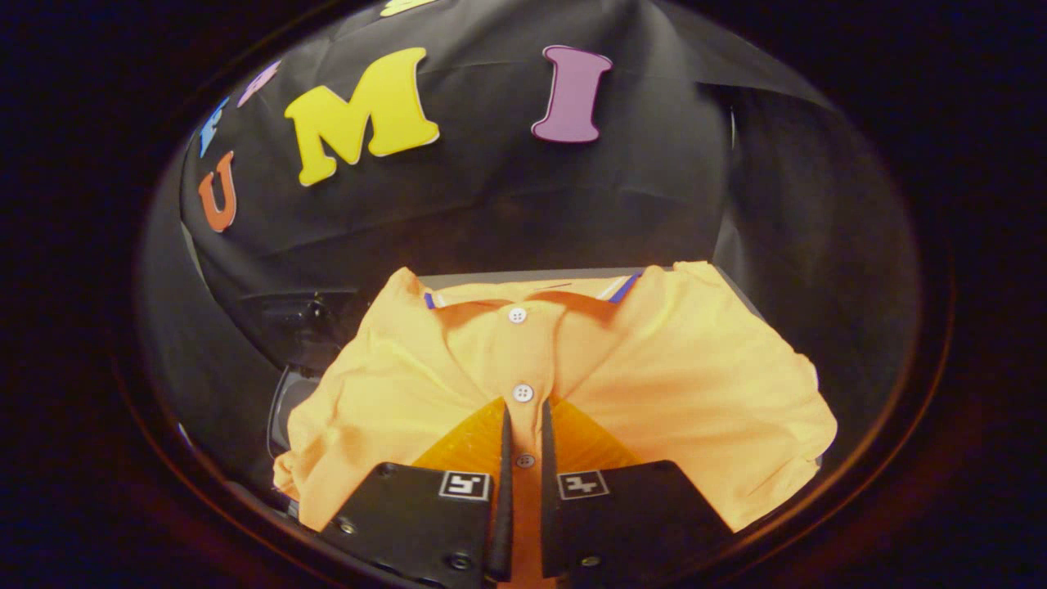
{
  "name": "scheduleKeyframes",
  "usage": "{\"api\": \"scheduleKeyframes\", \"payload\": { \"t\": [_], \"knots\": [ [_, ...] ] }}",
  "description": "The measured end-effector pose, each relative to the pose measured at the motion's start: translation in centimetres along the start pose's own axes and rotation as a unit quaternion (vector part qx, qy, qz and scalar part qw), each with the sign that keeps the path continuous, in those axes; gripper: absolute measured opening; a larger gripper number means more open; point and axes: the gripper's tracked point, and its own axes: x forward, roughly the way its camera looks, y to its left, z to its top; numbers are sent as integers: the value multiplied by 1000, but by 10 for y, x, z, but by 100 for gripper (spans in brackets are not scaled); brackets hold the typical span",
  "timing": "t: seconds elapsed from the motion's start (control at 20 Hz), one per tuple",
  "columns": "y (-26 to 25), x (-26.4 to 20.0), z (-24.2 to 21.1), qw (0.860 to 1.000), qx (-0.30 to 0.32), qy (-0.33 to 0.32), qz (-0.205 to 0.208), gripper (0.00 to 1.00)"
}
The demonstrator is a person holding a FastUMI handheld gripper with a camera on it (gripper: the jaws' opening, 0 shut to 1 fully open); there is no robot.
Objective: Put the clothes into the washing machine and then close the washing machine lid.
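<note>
Gripper [523, 425] at bottom centre is sitting nearly closed, fingers pinching the button placket of the orange shirt [671, 368], which is spreading across mid-frame.

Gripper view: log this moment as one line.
gripper: narrow gap, fingers astride button placket, grip unclear | shirt: orange polo, collar away from fingers, lying spread | washer: unidentified

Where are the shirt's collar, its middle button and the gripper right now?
collar [523, 292]: gripper view, orange fold beyond the fingers.
middle button [523, 393]: gripper view, its white face, just ahead of the fingertips.
gripper [523, 413]: gripper view, fingers pinching the shirt's placket.
</note>
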Motion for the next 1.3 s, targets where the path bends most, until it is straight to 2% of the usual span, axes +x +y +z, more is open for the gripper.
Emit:
{"api": "scheduleKeyframes", "payload": {
  "t": [0.05,0.1,0.35,0.65,1.0,1.3],
  "knots": [
    [0,3,-1,1000,9,2,3,9],
    [1,3,-2,1000,9,9,8,7],
    [1,2,0,999,29,21,18,6],
    [16,-8,-10,999,7,31,9,6],
    [64,-29,-3,998,11,20,54,6],
    [115,-50,22,996,-21,-5,83,6]
  ]
}}
